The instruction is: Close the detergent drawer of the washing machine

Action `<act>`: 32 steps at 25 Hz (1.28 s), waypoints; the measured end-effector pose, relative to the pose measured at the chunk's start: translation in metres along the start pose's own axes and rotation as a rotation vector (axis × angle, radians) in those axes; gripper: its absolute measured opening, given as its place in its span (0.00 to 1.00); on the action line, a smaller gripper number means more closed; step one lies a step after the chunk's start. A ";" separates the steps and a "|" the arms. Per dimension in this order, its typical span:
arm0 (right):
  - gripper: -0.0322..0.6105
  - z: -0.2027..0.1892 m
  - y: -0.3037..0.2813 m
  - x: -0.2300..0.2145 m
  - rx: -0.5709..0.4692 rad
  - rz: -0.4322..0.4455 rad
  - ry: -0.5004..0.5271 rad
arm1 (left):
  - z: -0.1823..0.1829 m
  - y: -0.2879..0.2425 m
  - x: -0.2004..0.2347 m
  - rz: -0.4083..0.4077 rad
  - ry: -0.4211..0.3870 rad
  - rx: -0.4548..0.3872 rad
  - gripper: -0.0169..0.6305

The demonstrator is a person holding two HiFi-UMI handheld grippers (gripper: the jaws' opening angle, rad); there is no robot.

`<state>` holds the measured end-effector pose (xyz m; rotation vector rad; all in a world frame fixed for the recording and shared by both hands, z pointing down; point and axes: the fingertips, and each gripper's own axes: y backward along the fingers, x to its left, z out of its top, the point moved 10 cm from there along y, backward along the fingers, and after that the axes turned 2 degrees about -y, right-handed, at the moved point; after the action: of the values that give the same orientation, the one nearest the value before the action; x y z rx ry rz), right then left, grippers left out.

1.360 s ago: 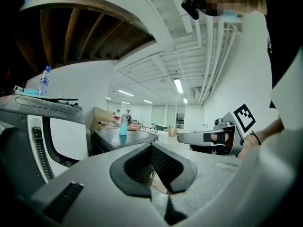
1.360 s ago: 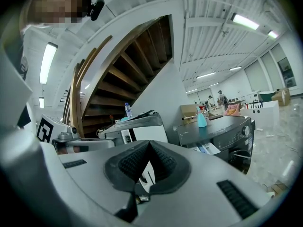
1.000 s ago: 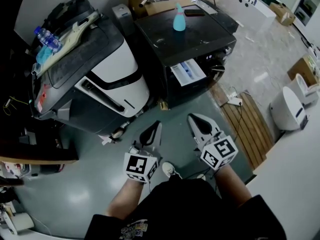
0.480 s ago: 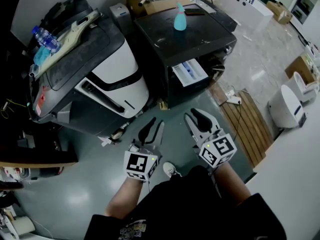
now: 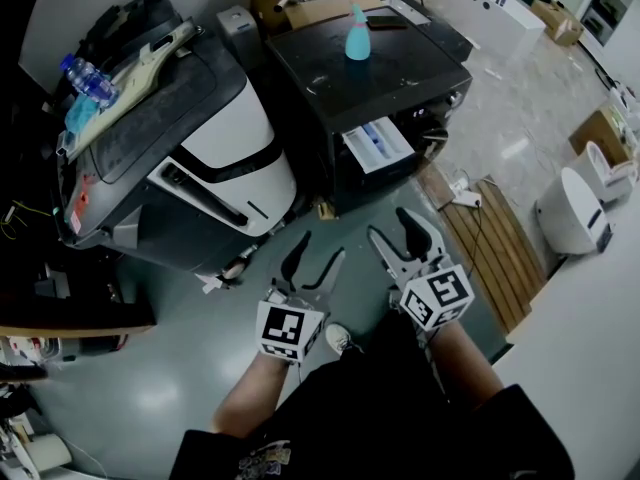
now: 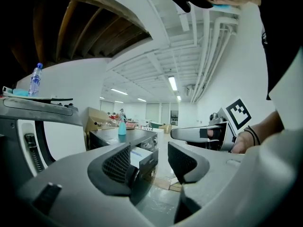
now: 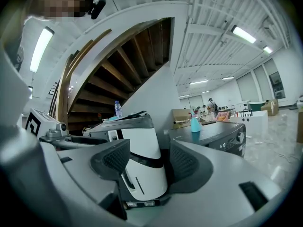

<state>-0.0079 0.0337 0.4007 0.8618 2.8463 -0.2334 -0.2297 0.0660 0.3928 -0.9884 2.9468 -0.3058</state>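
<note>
The detergent drawer [image 5: 378,145] of the washing machine [image 5: 370,68] is seen pulled out (contents indistinct), while the left gripper [image 5: 316,253] and right gripper [image 5: 388,223] are held empty, fingers opening.

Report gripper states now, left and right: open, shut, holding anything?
Left gripper: open, fingers opening, nothing between them.
Right gripper: open, fingers opening, nothing between them.

The person wears a black short-sleeved T-shirt [image 5: 375,423] with a small pale print [image 5: 265,458] on its left, thin black bands [image 6: 253,136] on the right wrist, and a white sneaker [image 5: 339,340]. The grey left gripper [image 5: 322,245] and right gripper [image 5: 386,220] have black textured pads [image 6: 116,163] and black-and-white marker cubes [image 5: 435,296]; their jaws are opening, nothing between.
</note>
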 end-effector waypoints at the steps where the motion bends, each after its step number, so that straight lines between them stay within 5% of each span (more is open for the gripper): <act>1: 0.47 0.000 0.000 -0.003 0.002 -0.004 0.000 | 0.000 -0.002 -0.001 -0.002 -0.002 0.003 0.38; 32: 0.52 -0.013 -0.051 -0.212 0.180 -0.065 0.013 | -0.012 -0.184 -0.022 0.005 0.061 0.053 0.40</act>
<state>0.1367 -0.1196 0.4598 0.8043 2.9022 -0.5005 -0.1036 -0.0623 0.4382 -0.9828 2.9780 -0.4185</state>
